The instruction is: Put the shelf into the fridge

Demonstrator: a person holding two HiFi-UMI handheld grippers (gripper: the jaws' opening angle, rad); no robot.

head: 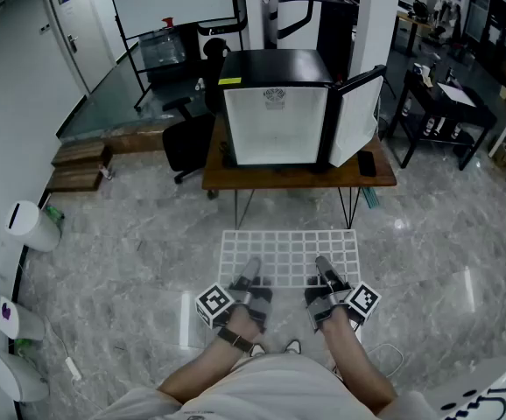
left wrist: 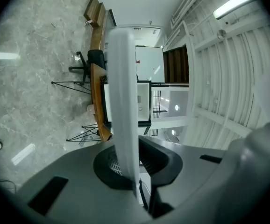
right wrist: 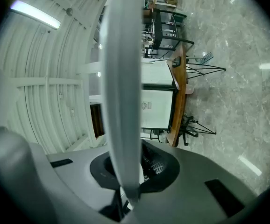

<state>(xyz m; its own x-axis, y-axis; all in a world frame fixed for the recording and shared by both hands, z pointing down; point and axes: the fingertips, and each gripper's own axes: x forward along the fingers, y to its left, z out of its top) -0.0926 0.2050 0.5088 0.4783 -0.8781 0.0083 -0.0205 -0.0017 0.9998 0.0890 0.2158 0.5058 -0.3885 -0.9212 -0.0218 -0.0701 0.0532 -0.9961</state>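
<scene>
The wire shelf (head: 288, 250) was held roughly level above the floor, well apart from the fridge (head: 275, 121). The fridge stood on the wooden surface (head: 297, 179) with its door (head: 356, 116) swung open to the right. The left hand-held gripper (head: 251, 272) was closed on the shelf's near edge toward the left. The right hand-held gripper (head: 323, 269) was clamped on the same edge toward the right. In both gripper views the white rim was seen edge-on, pinched between the jaws.

Several risks could be judged from this. Only the near edge was gripped, so the far edge was left unsupported; it could sag or pivot in the jaws, and a slip could follow. If the two hand-held grippers were turned unequally, the shelf could be twisted or skewed. A far corner could then be struck against the cabinet front or the open door. The interior showed only as bright white, and no side rails could be made out. One side could therefore be missed, and the shelf left tilted or jammed. The dark flat item (head: 366, 163) lying on the surface below the door could also be knocked during the approach.

The following were counted:
- one shelf
- one fridge with one open door
- two hand-held grippers
- one surface
- one dark flat item on the surface
- one office chair (head: 187, 143) just beside the surface's left end
</scene>
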